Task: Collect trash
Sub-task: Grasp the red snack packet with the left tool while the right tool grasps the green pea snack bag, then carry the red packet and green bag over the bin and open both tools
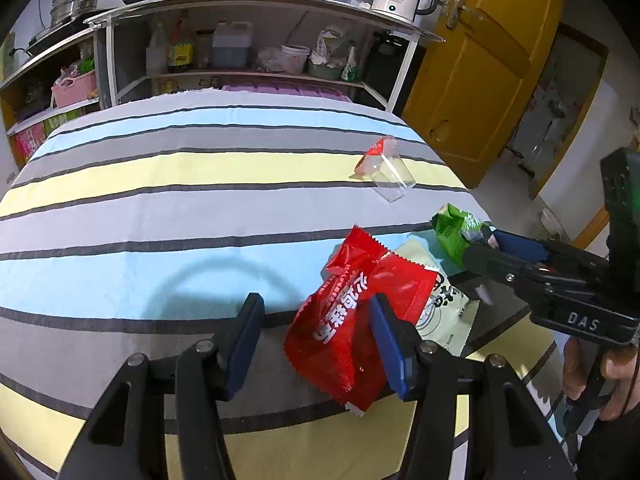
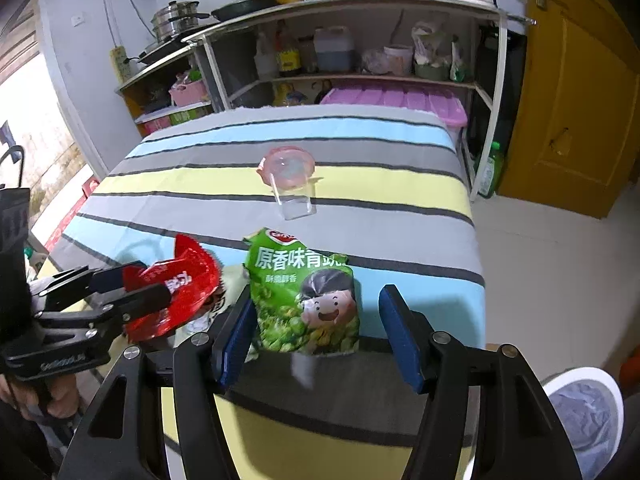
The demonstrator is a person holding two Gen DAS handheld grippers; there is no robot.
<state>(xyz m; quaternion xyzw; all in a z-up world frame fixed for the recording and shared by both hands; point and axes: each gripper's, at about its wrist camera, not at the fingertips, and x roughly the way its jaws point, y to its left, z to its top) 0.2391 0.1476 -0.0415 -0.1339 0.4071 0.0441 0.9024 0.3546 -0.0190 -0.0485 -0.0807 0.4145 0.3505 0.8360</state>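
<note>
Red snack wrapper [image 1: 352, 312] and green pea bag [image 2: 306, 300] near the striped surface's [image 1: 160, 208] front right corner, left gripper [image 1: 316, 340] and right gripper [image 2: 316, 336] both wide and empty: mid-approach, next calling for closing on each.

The left wrist view is looking forward and downward along its own jaws, sitting close over the striped surface [image 1: 168, 216] and facing the shelf unit [image 1: 256, 40] across the upper frame. The right wrist view is doing likewise from further right. Both are sharing the surface, the shelf unit [image 2: 360, 52] and the yellow door [image 1: 480, 80].
</note>
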